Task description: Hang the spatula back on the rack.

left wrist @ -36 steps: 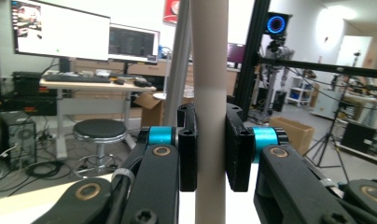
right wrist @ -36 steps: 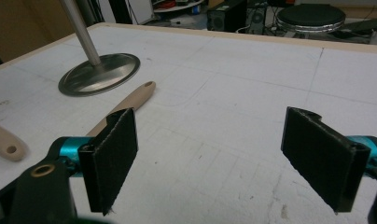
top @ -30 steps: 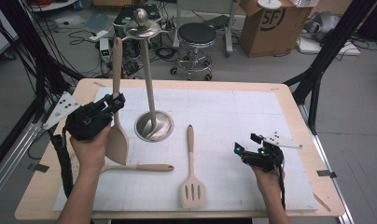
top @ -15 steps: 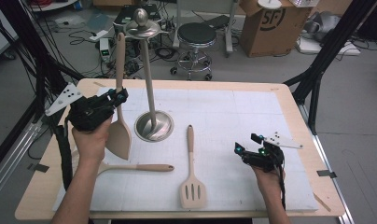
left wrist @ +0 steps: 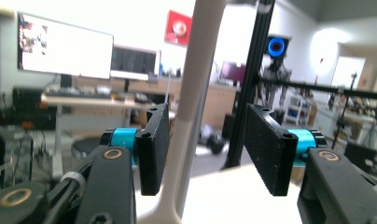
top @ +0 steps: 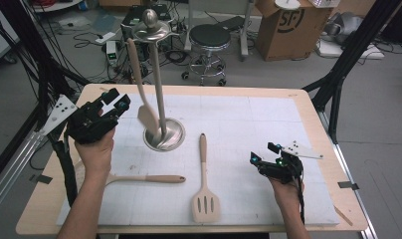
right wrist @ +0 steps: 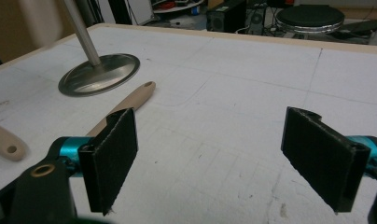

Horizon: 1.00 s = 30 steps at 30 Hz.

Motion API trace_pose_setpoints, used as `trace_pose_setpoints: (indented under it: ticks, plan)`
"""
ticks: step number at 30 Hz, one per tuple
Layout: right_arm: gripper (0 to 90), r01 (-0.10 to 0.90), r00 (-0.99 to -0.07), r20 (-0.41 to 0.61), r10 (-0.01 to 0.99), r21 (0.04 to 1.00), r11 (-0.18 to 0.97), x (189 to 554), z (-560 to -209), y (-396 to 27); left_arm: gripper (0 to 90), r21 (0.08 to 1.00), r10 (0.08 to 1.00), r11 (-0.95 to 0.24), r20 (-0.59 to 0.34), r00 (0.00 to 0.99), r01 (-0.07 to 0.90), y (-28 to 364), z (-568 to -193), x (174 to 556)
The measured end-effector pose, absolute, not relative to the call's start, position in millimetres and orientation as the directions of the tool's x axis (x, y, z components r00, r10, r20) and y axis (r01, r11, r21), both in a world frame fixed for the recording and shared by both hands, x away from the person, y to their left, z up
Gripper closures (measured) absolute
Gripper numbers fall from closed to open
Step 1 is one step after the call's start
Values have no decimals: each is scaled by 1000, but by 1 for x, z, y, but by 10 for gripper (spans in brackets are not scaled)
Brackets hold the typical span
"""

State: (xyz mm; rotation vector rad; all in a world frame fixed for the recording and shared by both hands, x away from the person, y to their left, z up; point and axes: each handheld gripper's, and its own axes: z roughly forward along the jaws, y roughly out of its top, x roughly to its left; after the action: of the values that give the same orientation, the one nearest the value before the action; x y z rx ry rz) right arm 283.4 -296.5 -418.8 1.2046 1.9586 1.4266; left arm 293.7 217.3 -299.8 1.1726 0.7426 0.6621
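A metal utensil stand (top: 158, 74) rises from a round base (top: 164, 135) on the white mat. A beige spatula (top: 139, 84) hangs from the stand's top rim, blurred, its blade against the pole. My left gripper (top: 117, 101) is just left of it; its jaws have just been opening. In the left gripper view the spatula handle (left wrist: 196, 93) stands between the parted pads of the left gripper (left wrist: 207, 149), nearer the left pad and not squeezed. My right gripper (top: 262, 153) rests open low over the mat at the right, nothing between its pads (right wrist: 109, 154).
A slotted beige turner (top: 204, 184) lies on the mat in front of the base. A second beige utensil (top: 144, 178) lies flat to its left. The table edge (top: 333, 164) runs right of my right hand. A stool (top: 209, 37) and boxes stand on the floor beyond.
The left gripper's jaws have opened off the spatula handle and the hand has drawn back left. The spatula now hangs from the stand and swings toward the pole. The right hand kept still.
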Motion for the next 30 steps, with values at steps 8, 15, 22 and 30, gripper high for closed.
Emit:
trace_pose_setpoints:
  ticks: [8, 15, 22, 30]
  plan:
    - [175, 387, -522, 144, 841, 918, 83, 283, -419, -297, 524, 949, 799, 289, -168, 578, -124, 207, -291, 293]
    - [176, 383, -524, 144, 839, 920, 81, 283, -419, -297, 519, 940, 788, 307, -165, 593, -147, 195, -279, 295]
    - [176, 384, -526, 142, 839, 919, 86, 284, -419, -296, 519, 938, 783, 303, -146, 605, -166, 181, -267, 298]
    - [176, 385, -528, 145, 837, 919, 84, 284, -419, -295, 522, 938, 799, 285, -119, 590, -197, 169, -251, 308]
